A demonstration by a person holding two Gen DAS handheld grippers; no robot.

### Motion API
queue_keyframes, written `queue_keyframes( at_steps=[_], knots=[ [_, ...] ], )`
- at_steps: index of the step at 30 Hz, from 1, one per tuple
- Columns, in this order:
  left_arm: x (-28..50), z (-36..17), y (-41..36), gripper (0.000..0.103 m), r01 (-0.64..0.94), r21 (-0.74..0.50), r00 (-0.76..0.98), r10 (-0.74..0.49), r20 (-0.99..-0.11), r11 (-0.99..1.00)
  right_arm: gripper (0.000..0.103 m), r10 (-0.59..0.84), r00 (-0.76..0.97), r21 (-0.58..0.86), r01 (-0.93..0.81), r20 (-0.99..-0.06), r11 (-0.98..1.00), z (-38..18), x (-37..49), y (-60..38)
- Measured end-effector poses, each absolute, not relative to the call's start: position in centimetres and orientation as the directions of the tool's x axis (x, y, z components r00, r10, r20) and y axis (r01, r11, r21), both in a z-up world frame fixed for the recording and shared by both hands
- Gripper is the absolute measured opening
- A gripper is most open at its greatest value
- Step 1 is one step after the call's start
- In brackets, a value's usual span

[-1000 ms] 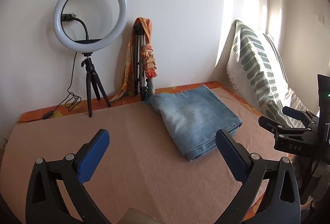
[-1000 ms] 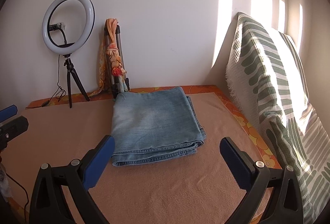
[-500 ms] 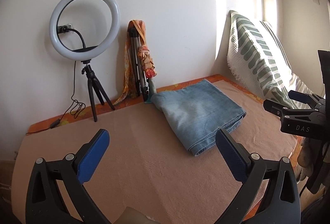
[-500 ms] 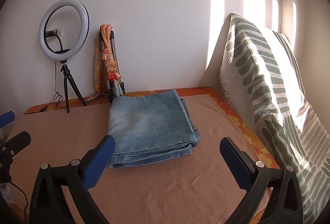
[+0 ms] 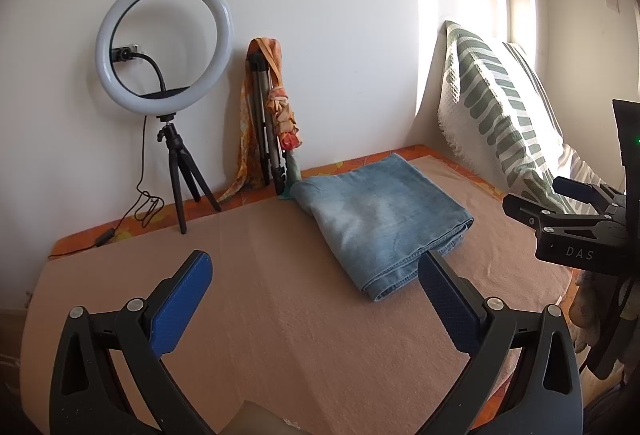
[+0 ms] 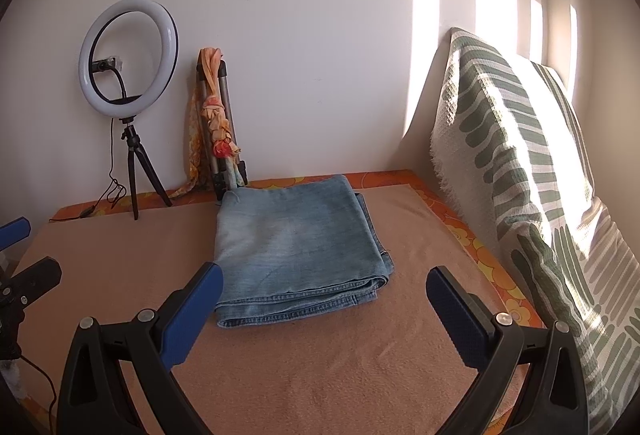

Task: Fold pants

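**Both claws hanging open, pants lying folded**

Left claw [image 5: 314, 295] and right claw [image 6: 324, 299] are gaping wide, blue pads empty, hovering level over the peach fleece blanket [image 6: 320, 375] covering the bed. Pants [image 6: 296, 251] are sitting ahead in a flat denim rectangle, hems stacked. Ring light [image 5: 164, 43] and tripod [image 5: 264, 123] are standing against the white wall; striped pillow [image 6: 520, 175] is leaning on the right.

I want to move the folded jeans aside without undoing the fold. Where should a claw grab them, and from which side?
Grip the jeans at the near edge, by the right corner, where all layers stack into a thick lip. Come in low from the front with the open right claw, one finger sliding under against the blanket, so every layer is probably pinched together.
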State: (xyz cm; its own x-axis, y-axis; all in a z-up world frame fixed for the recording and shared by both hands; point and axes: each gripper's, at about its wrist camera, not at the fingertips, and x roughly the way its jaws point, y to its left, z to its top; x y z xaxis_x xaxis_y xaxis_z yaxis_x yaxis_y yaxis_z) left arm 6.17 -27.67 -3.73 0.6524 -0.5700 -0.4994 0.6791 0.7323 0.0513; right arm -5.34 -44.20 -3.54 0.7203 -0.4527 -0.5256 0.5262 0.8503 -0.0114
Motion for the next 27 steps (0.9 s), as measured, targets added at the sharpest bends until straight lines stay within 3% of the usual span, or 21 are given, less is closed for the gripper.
queue_keyframes(
  at_steps=[27],
  knots=[
    [6.42,-3.87,-27.82,0.102,0.67,0.035,0.651,-0.565,-0.507,0.741,0.103,-0.439,0.728,-0.014,0.509,-0.526,0.861,-3.87,-4.85,-43.84]
  ],
)
